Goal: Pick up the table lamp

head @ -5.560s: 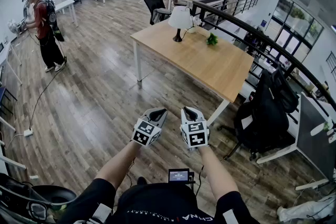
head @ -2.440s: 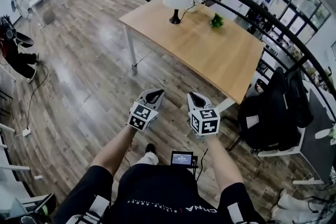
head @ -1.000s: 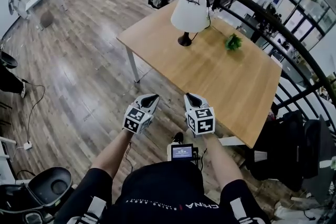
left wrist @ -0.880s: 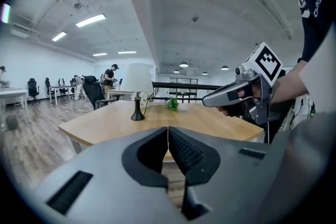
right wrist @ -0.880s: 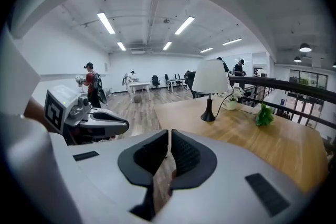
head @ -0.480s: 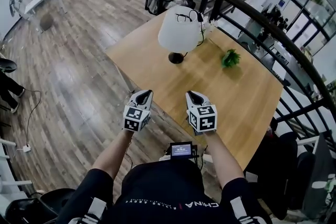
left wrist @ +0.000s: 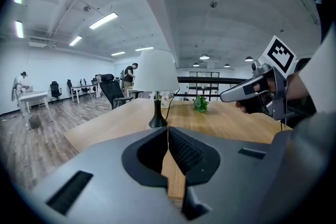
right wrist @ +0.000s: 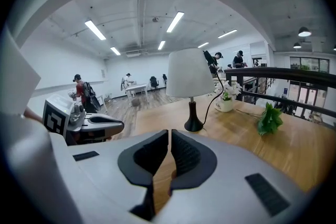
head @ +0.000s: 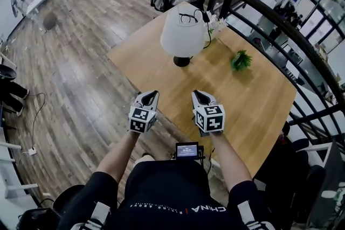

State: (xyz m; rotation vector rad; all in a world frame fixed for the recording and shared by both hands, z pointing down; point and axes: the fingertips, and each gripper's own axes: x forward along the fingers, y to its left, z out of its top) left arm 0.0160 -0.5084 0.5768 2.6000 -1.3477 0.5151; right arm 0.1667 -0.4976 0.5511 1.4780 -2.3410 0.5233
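Left tongs [head: 151,95]: pressed together.
Right tongs [head: 197,95]: pressed together.
Table lamp [head: 183,35]: upright, far on bench [head: 259,94].
Shirt print [head: 202,209]: upside down, unreadable.

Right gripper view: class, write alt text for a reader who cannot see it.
A table lamp with a white shade and black base stands on a wooden table, beyond the right gripper, whose jaws are shut on nothing. A small green plant sits to the lamp's right.
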